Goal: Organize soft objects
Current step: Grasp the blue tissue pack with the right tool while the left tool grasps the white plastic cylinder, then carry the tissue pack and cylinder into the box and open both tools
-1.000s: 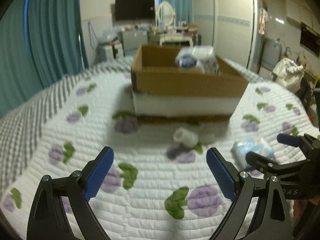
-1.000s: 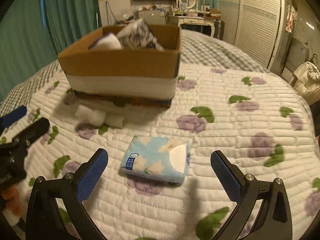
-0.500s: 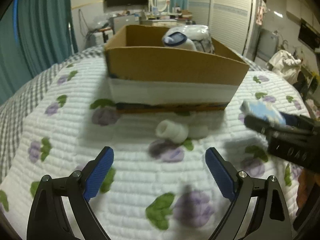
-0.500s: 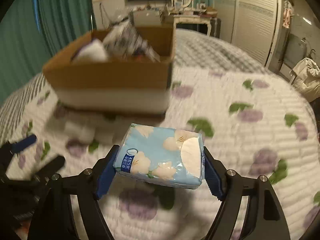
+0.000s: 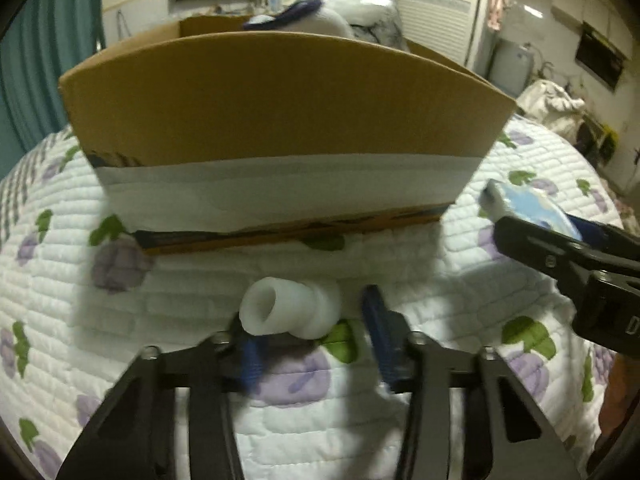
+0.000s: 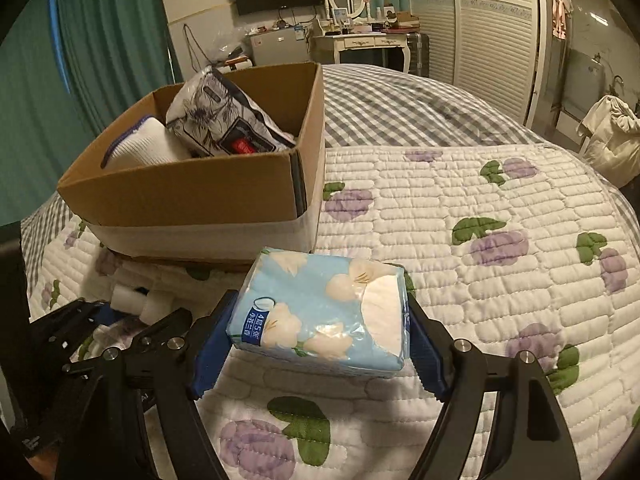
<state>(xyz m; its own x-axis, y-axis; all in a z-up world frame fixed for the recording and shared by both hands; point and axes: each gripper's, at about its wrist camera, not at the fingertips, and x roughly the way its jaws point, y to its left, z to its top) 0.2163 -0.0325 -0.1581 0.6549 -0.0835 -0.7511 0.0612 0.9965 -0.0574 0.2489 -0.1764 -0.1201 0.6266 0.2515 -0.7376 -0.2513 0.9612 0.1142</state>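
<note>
The white quilted bedspread with purple flowers and green leaves point(image 6: 460, 208) carries everything. Ahead of both hand-held grippers stands the open brown cardboard box with a white band round its base point(image 5: 280, 96), already holding a white knitted item point(image 6: 140, 148) and a floral-print plastic pack point(image 6: 224, 116).

The right hand-held gripper point(image 6: 316, 332) is closed on the light-blue plastic-wrapped tissue pack with cream flowers point(image 6: 324, 312), its blue pads pressing the pack's two short ends; the pack appears lifted off the bedspread, short of the box's near wall.

The left hand-held gripper point(image 5: 312, 344) is partly closed around the small white foam-like tube point(image 5: 288, 308), which lies on the bedspread between its fingers, just in front of the box. One pad touches or nearly touches the tube's left end; the other stands a little apart, so no firm grip shows.

To do this well, the left should probably close gently and evenly, since the tube looks crushable, and the right should clear the box's rim before releasing.
</note>
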